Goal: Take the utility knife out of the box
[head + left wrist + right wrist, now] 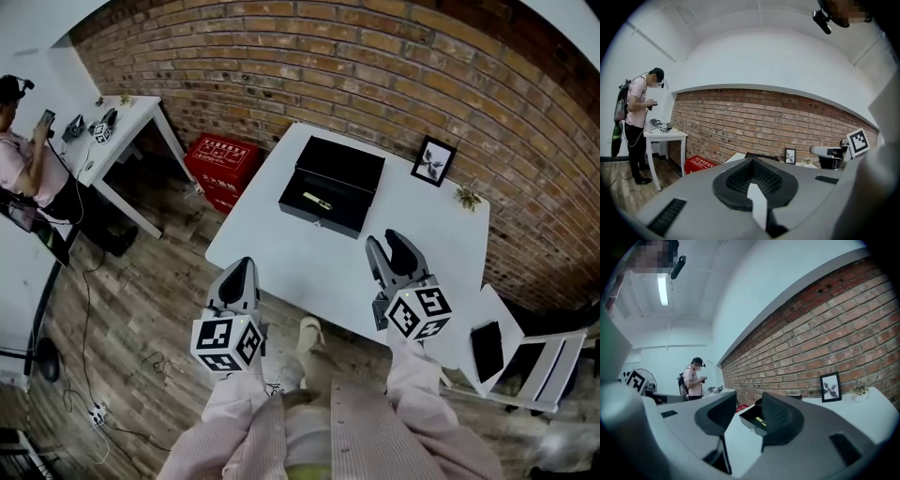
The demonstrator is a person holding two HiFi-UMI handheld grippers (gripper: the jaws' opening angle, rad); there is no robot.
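Observation:
An open black box (331, 187) lies on the white table (281, 253), its lid raised toward the brick wall. A yellowish utility knife (317, 201) rests inside it. My left gripper (244, 266) hangs over the table's near left edge, jaws shut and empty, well short of the box. My right gripper (392, 244) hovers over the table to the right of the box and nearer to me, open with nothing between its fingers. In the right gripper view the box (751, 420) and knife (761, 421) show through the gap of that gripper (749, 405). In the left gripper view the left gripper (753, 162) has its pads together.
A framed picture (433, 160) and a small plant (467, 197) stand at the table's far right. A red crate (222, 169) sits on the floor to the left. A person (23, 155) stands by a white side table (127, 127). A white chair (511, 352) is at the right.

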